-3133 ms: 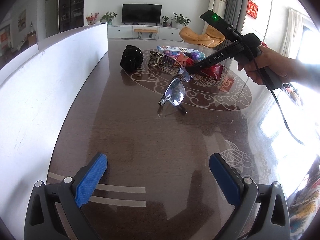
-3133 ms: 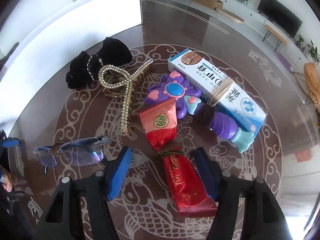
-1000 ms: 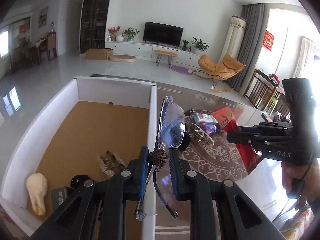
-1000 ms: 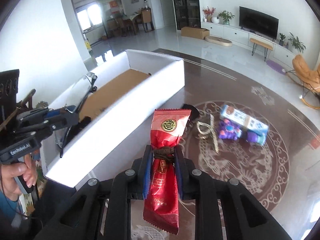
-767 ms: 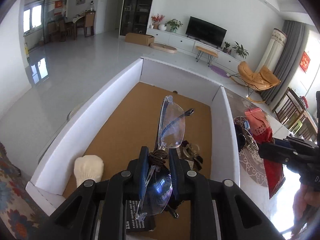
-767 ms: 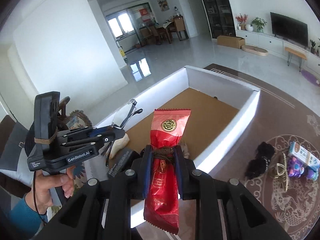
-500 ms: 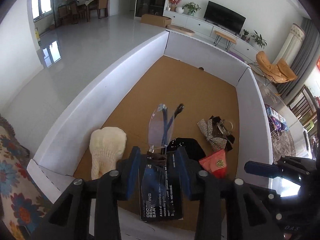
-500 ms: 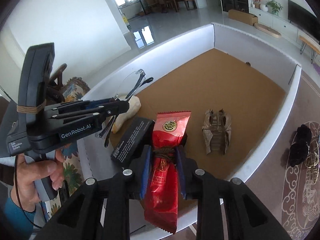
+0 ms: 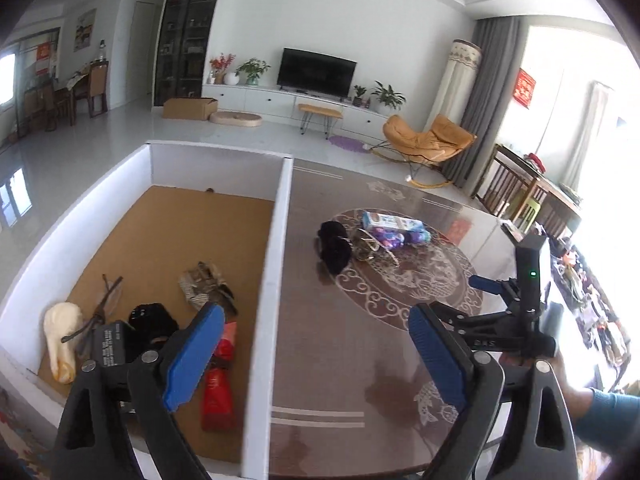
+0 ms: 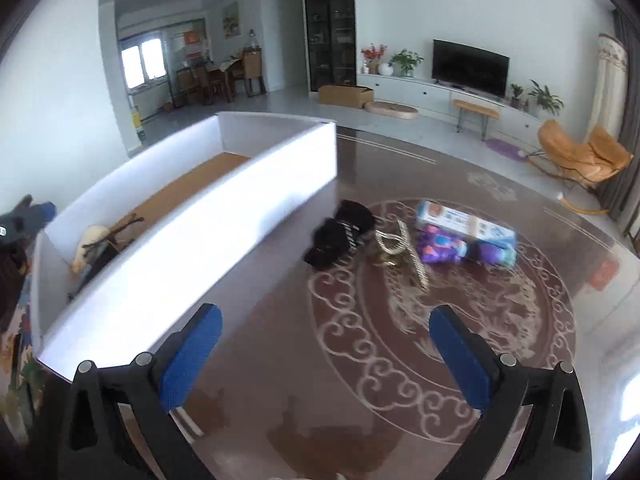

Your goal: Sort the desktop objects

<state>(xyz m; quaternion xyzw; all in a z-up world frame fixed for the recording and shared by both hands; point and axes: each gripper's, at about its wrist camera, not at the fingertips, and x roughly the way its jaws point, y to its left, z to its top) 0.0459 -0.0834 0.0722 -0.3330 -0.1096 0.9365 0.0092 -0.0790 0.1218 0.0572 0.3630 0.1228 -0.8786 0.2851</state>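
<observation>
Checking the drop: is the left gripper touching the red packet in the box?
Apart. The left wrist view shows the left gripper opening, empty, above the red packet.

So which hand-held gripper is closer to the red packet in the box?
Left. The left hand-held gripper hangs right over the red snack packet in the white box; the right hand-held gripper is over the table, outside the box.

Far ahead of the claw, a white wall [image 9: 360, 20] carries a black television [image 9: 317, 67] above a long white cabinet [image 9: 256, 98]. An orange chair [image 9: 430, 140] stands to the right, near grey curtains [image 9: 478, 92]. The floor [image 9: 100, 136] is pale and glossy. Bright daylight enters from the right window [image 9: 560, 92].
</observation>
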